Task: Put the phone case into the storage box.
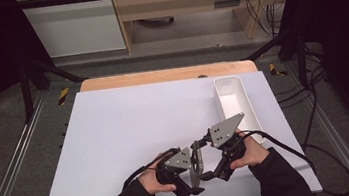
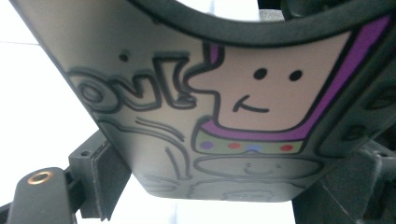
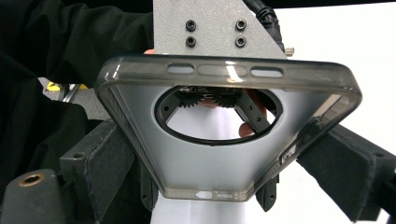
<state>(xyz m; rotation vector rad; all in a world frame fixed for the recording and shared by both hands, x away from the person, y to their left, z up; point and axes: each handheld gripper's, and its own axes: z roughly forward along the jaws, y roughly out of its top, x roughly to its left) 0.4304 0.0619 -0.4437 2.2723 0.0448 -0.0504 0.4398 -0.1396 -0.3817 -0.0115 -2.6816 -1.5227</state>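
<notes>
A white table top (image 1: 118,150) is seen from above, set on a wooden board within a dark metal frame. A long, narrow white bin (image 1: 235,105) lies near the table's right edge, its long axis running away from the person.

Near the front edge, two hand-held grippers are brought together, tips facing each other. The left gripper (image 1: 192,174) is held in the left hand (image 1: 154,178), and the right gripper (image 1: 211,166) in the right hand (image 1: 250,153); both forearms are covered by black sleeves.

Between the two grippers a phone case (image 1: 198,159) is held above the table, just in front of the person. In the high view it is seen nearly edge-on, stood upright, its long axis running roughly away from the person.

In the right gripper view, the phone case (image 3: 219,158) is seen from its inner side: smoky translucent grey, with a raised rim, a large round opening ringed in black, and slots cut along its edges. The right gripper's jaws are clamped on its two long edges, one padded jaw on each side.

In the left gripper view, the outer face of the case (image 2: 224,116) is shown very close. A cartoon is printed on it: a pale face with dot eyes and a curved smile, purple trim, coloured dots and outlined lettering. The left gripper's jaws are seen at either side of the case, closed against it.
</notes>
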